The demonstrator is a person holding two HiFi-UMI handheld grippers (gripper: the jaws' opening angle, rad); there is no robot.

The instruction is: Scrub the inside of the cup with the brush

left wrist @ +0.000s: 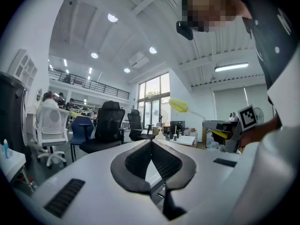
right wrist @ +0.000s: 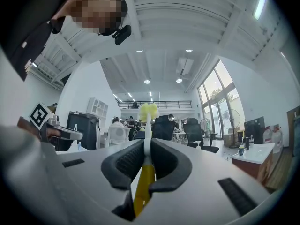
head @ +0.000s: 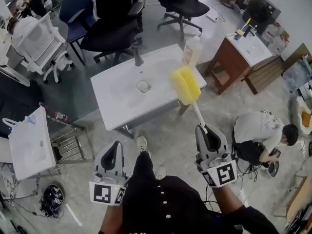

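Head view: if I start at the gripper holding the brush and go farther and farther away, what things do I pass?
right gripper → yellow brush → white bottle → black office chair

Rear end of brush handle [head: 198, 114] hidden inside right tool [head: 204, 129]; cup [head: 142, 86] too small, interior unreadable.
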